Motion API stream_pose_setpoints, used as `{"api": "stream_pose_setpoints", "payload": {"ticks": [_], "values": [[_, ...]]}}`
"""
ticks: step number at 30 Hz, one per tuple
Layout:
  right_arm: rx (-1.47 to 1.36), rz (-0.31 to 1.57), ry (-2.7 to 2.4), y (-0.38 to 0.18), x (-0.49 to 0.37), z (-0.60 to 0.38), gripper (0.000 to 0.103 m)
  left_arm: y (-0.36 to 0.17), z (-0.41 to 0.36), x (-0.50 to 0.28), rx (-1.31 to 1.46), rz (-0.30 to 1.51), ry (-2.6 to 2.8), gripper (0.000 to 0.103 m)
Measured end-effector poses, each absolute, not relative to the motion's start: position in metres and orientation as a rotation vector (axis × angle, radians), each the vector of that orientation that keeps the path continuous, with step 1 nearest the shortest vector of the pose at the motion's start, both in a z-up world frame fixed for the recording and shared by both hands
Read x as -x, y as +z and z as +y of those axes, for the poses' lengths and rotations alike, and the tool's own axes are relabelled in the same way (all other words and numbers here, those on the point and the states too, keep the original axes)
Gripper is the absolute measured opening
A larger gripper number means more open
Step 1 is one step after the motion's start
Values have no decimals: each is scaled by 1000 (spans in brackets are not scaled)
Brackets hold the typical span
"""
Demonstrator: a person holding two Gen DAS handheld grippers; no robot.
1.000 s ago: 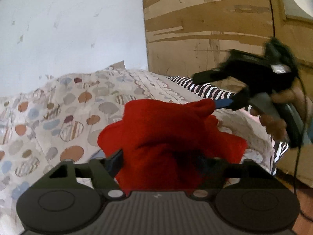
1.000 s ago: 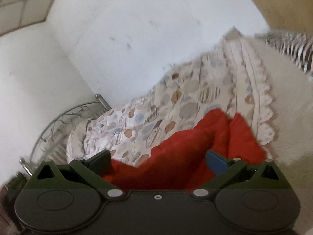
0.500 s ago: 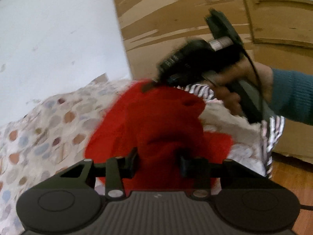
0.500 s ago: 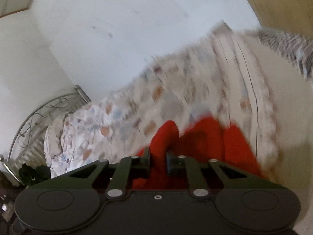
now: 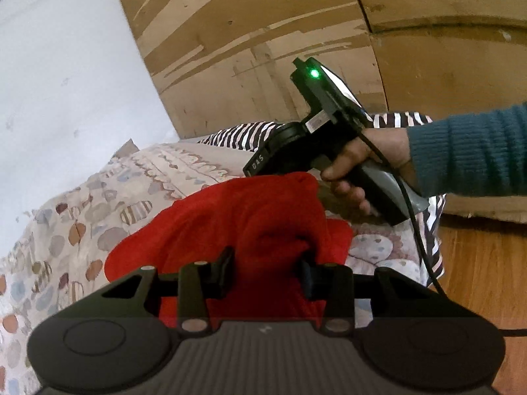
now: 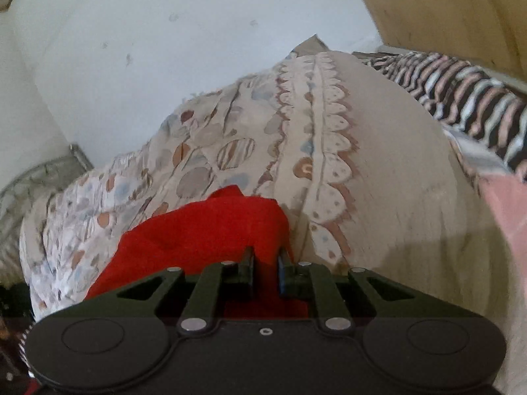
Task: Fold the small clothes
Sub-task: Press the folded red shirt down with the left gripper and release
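Patterned bedspread [image 5: 98, 217] fills the lower left of the left wrist view; white wall [image 5: 66, 82] upper left, wooden panel [image 5: 296, 33] upper right, striped fabric [image 6: 461, 85] at right edge of the right wrist view. Red garment [image 5: 237, 217] bunched at frame centre on the bedspread. Left gripper [image 5: 265, 271]: jaws part-way in, clenched on a thick fold of the red garment. Right gripper [image 6: 266, 270]: jaws nearly together, pinching a thin edge of the same cloth. Right hand [image 5: 362, 164] visible centre right, sleeve teal.
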State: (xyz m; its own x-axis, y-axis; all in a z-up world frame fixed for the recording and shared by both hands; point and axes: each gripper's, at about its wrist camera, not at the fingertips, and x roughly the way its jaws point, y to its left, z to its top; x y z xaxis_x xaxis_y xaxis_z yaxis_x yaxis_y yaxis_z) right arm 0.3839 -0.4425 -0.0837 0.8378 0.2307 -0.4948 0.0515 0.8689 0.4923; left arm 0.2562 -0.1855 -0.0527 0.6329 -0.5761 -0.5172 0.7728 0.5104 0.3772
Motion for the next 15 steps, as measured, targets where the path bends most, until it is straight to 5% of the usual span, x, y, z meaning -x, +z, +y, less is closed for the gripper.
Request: {"api": "stream_pose_setpoints", "payload": {"ticks": [6, 15], "values": [[-434, 587, 85, -76, -384, -431, 22, -62, -196, -246, -687, 308, -788, 44], [-411, 524, 84, -23, -353, -427, 77, -41, -164, -262, -424, 405, -860, 56]]}}
